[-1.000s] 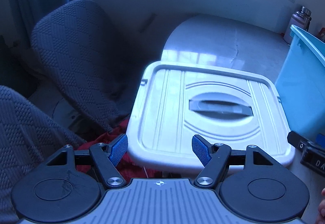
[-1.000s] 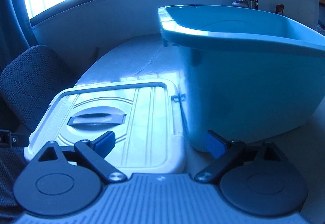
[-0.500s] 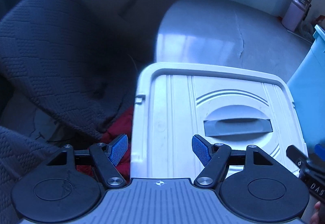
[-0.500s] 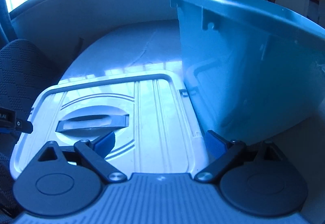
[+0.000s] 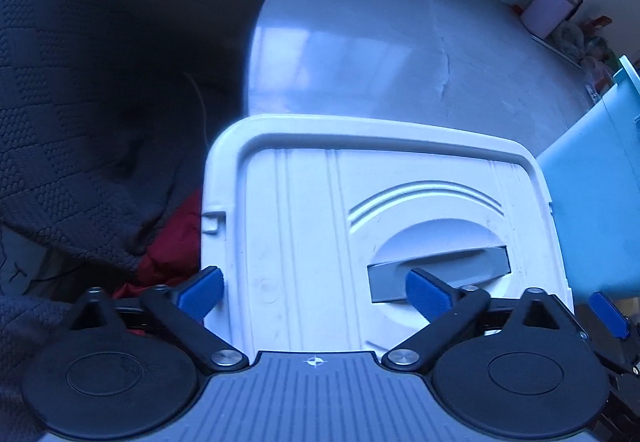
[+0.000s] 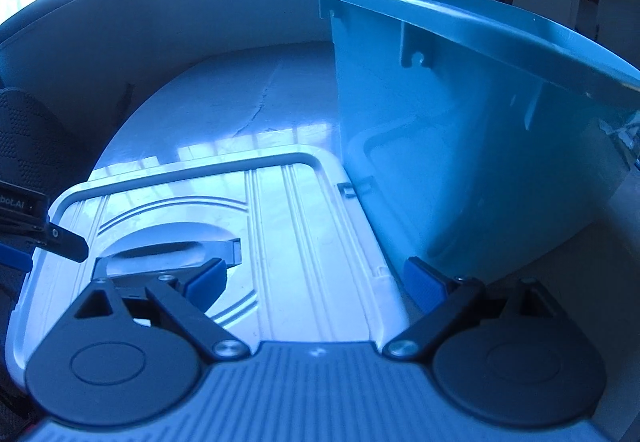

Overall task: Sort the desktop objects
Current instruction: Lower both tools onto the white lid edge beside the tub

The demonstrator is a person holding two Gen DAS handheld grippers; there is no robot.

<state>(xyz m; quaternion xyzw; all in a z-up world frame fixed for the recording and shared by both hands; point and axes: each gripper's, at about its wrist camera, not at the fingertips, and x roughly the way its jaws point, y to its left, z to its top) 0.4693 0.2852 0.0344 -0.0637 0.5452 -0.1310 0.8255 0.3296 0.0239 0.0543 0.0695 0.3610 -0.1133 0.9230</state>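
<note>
A white plastic lid (image 5: pixel 320 209) with a recessed grey handle (image 5: pixel 440 270) lies flat on the pale tabletop, its near left part past the table edge. A blue storage bin (image 6: pixel 460 145) stands right beside it. My left gripper (image 5: pixel 316 292) is open above the lid's near left edge, nothing between its blue pads. My right gripper (image 6: pixel 316 282) is open too, straddling the lid's (image 6: pixel 288 234) near right edge, its right finger close to the bin's base. The left gripper's finger (image 6: pixel 60 242) shows at the left of the right wrist view.
The bin (image 5: pixel 592 201) sits at the right edge of the left wrist view. A pink bottle (image 5: pixel 556 1) stands far back right on the table (image 5: pixel 360 53). A dark knitted chair (image 5: pixel 72 113) and a red cloth (image 5: pixel 172 254) lie left of the table. A window sill wall runs behind.
Both grippers moved forward and lower over the lid. The left wrist view tilted down, so the lid and its handle now fill more of it. Both stayed open.
</note>
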